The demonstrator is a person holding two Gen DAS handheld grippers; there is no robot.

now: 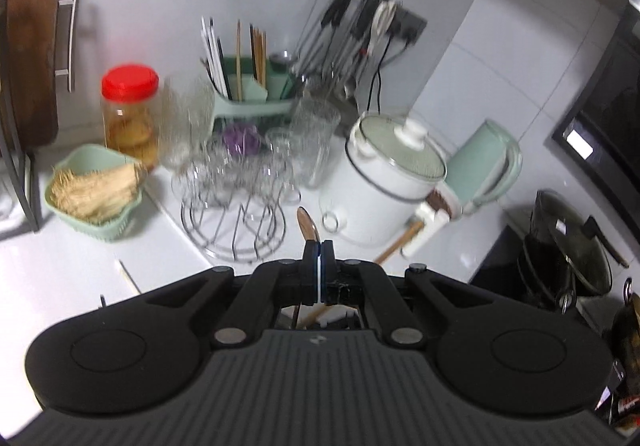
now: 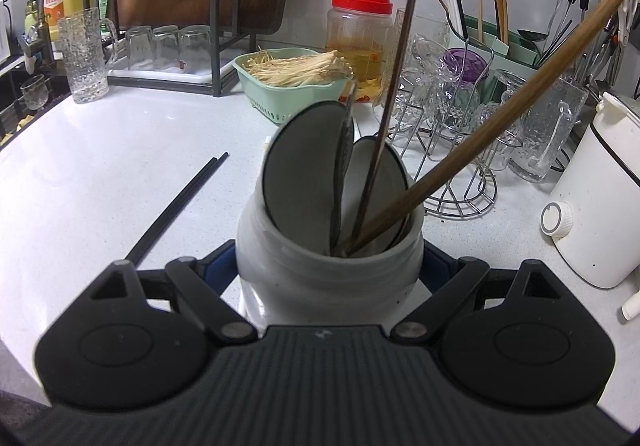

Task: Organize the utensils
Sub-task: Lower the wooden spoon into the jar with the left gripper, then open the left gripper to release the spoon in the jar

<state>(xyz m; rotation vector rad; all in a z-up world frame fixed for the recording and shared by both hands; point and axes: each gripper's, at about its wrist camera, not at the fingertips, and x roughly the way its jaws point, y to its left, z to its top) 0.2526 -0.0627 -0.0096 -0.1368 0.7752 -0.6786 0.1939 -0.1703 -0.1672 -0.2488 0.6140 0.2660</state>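
Note:
My right gripper (image 2: 328, 266) is shut on a white utensil jar (image 2: 328, 270) standing on the white counter. The jar holds two grey spatula-like blades (image 2: 304, 178), a thin dark stick (image 2: 396, 66) and a long wooden handle (image 2: 500, 118) leaning right. A pair of black chopsticks (image 2: 176, 202) lies on the counter left of the jar. My left gripper (image 1: 319, 266) is shut on a thin dark utensil with a brown wooden tip (image 1: 308, 224), held above the counter. A wooden handle (image 1: 398, 242) shows just right of it.
A wire glass rack (image 2: 460, 150) with upturned glasses, a red-lidded jar (image 2: 360, 42), a green basket of enoki mushrooms (image 2: 296, 82), a green chopstick holder (image 1: 248, 86), a white cooker (image 1: 384, 174) and a green kettle (image 1: 484, 166) crowd the back. Dark pots (image 1: 568, 258) stand right.

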